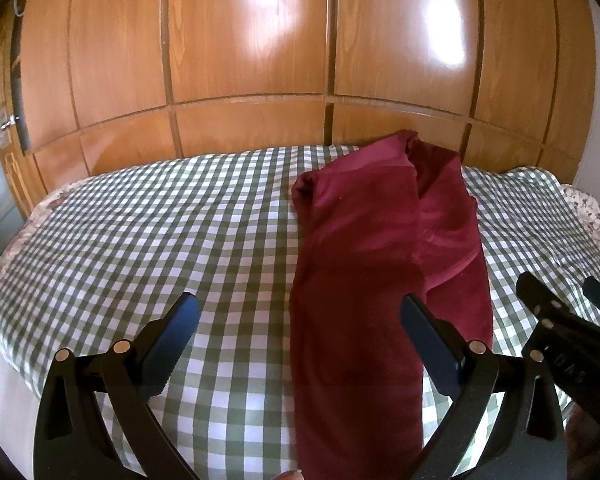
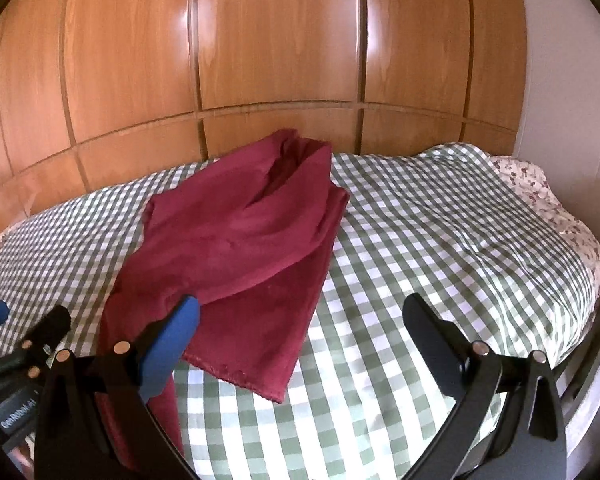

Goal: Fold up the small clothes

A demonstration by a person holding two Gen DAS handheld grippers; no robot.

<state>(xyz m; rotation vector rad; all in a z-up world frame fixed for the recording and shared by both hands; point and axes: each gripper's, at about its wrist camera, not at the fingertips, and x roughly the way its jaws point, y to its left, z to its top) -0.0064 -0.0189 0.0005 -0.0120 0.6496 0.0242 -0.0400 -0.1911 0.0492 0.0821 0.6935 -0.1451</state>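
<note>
A dark red garment [image 1: 380, 248] lies lengthwise on the green-and-white checked bedcover [image 1: 160, 220], folded over itself so one layer overlaps the other. In the right wrist view the same garment [image 2: 240, 248] runs from the far edge toward the near left, its hemmed end at the front. My left gripper [image 1: 300, 316] hovers open above the near part of the garment, holding nothing. My right gripper [image 2: 300, 316] is open too, over the bare cover just right of the hem, and shows in the left wrist view as the right gripper [image 1: 560, 304] at the far right.
A glossy wooden wardrobe [image 1: 260, 60] rises right behind the bed. A floral sheet [image 2: 540, 196] shows at the bed's right edge, beside a white wall [image 2: 564, 80]. Checked cover [image 2: 440, 240] stretches to the right of the garment.
</note>
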